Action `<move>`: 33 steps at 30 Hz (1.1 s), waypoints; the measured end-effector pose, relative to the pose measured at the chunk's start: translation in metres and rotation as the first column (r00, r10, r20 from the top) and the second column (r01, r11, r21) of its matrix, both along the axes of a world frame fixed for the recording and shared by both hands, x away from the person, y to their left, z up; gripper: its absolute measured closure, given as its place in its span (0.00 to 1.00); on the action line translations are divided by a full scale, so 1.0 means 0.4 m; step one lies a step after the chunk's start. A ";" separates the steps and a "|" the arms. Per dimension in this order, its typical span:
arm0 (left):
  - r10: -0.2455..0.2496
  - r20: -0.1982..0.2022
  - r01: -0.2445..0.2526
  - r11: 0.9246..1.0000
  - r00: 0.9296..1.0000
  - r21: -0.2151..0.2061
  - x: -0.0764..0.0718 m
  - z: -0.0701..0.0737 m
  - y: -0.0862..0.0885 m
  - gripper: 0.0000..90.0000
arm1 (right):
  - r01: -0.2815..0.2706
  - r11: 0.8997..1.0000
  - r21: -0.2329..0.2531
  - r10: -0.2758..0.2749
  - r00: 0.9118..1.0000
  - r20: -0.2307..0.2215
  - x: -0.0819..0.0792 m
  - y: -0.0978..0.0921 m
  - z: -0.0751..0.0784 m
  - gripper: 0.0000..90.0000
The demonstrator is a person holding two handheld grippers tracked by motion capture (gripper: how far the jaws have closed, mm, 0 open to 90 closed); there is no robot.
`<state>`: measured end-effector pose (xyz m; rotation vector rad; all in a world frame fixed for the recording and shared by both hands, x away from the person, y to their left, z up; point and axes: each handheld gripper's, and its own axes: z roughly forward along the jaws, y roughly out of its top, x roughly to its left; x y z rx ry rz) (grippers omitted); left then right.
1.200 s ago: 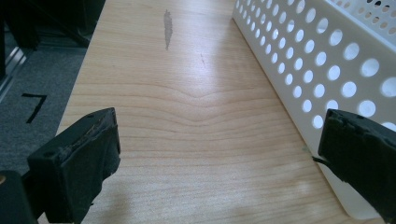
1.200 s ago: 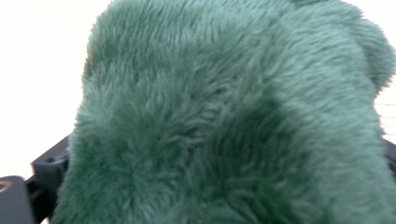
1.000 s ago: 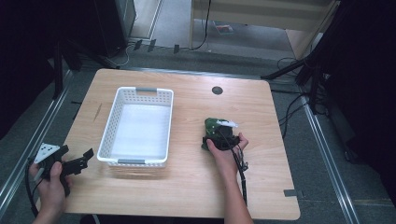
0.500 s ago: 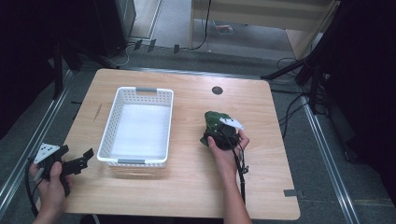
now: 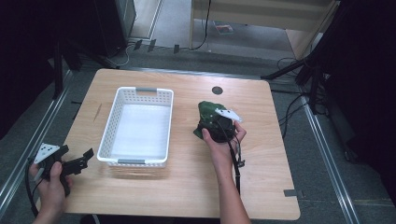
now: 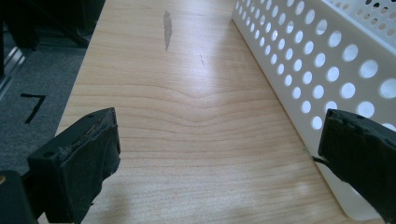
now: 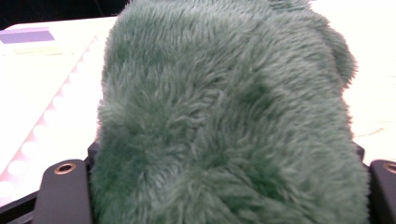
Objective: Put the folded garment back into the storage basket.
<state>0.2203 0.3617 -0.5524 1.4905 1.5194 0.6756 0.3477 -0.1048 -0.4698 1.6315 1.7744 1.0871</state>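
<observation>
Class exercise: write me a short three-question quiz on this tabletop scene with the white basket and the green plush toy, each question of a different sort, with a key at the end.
1. True or false: the green plush toy lies inside the white basket.
2. Which gripper has the toy between its jaws? A) left gripper B) right gripper
3. Fill in: in the left gripper view, the left gripper's jaws stand ____ above the wooden table.

Key
1. False: the toy is on the table, to the right of the basket.
2. B: green fur sits between the jaws in the right gripper view.
3. Open, with nothing between them.
</observation>
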 end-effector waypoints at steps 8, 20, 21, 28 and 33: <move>0.001 -0.002 -0.001 1.000 1.000 0.000 0.000 0.000 0.000 0.00 | -0.008 1.000 0.010 0.009 1.000 -0.003 0.007 0.043 0.029 0.26; 0.000 0.002 0.000 1.000 1.000 -0.002 0.000 -0.001 0.000 0.00 | -0.057 0.998 0.009 0.057 0.998 0.001 0.012 0.133 0.072 0.26; 0.000 0.001 0.000 1.000 1.000 -0.001 0.000 0.000 0.000 0.00 | -0.059 0.998 0.007 0.059 0.998 -0.001 0.013 0.141 0.074 0.25; 0.000 0.003 0.000 1.000 1.000 -0.002 0.000 0.000 0.000 0.00 | -0.082 0.997 0.017 0.082 0.997 0.003 0.019 0.190 0.091 0.25; -0.002 0.001 0.002 1.000 1.000 -0.001 0.001 0.000 0.000 0.00 | -0.099 0.995 0.012 0.099 0.995 0.002 0.022 0.222 0.105 0.25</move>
